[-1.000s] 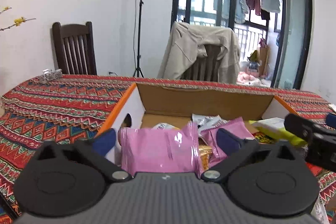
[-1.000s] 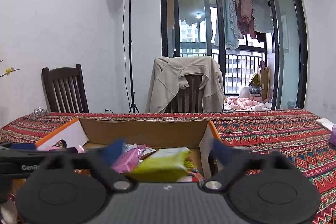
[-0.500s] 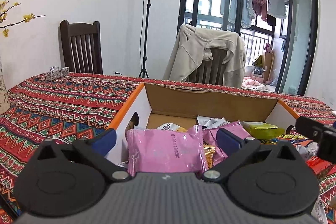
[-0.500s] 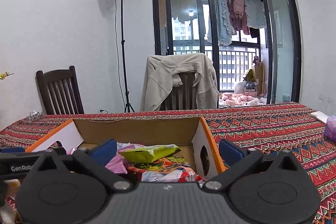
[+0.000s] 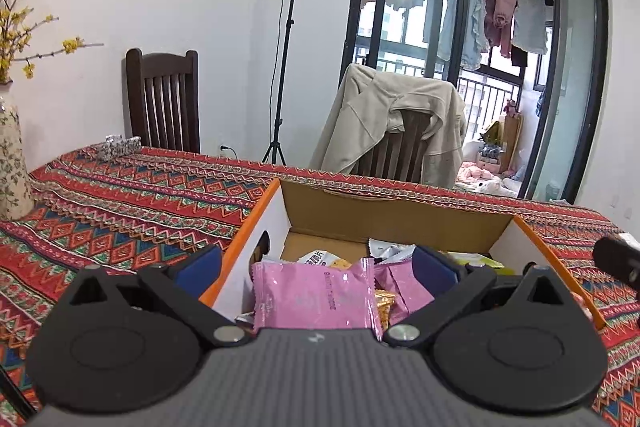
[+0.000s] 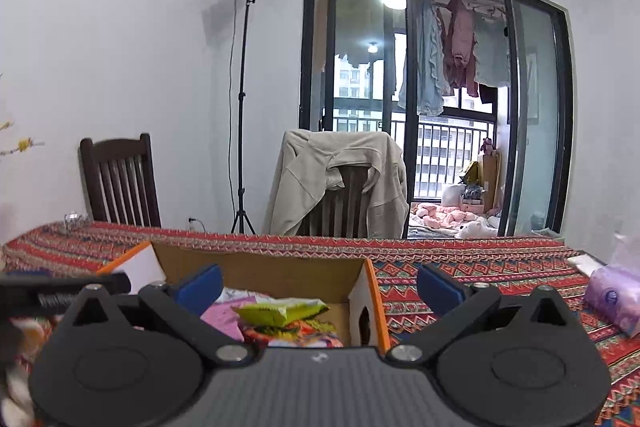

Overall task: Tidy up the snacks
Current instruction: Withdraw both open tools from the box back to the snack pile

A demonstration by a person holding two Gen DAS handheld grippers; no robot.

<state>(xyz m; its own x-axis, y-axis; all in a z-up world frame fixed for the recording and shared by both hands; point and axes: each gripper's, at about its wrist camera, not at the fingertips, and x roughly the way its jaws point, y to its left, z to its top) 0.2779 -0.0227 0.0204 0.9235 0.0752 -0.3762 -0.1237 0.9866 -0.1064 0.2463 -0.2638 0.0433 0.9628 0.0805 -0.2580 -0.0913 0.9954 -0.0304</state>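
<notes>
The cardboard box with orange-edged side flaps sits on the table, which is covered in a red patterned cloth, and it holds the snacks. In the left wrist view a pink packet stands nearest, between the spread blue fingertips but touching neither; behind it lie a second pink packet, a white packet with print, a strip of golden wrapper and a sliver of yellow-green packet. The left tongs are wide apart, gripping nothing, with the left fingertip outside the box wall and the right one over the contents. The right wrist view shows what the left scarcely does: the yellow-green packet lying on top of the heap at the box's right end, over a red and orange wrapper, with pink beside it. The right tongs also stand wide and empty, straddling the box's right wall with its cut-out handle. Only this view shows a lilac tissue pack on the table to the far right, well apart from the box. Only the left view shows the flowered vase with yellow blossoms at the table's left edge. Both show a dark wooden chair, a chair draped with a beige jacket, a light stand and laundry hanging on the balcony.
</notes>
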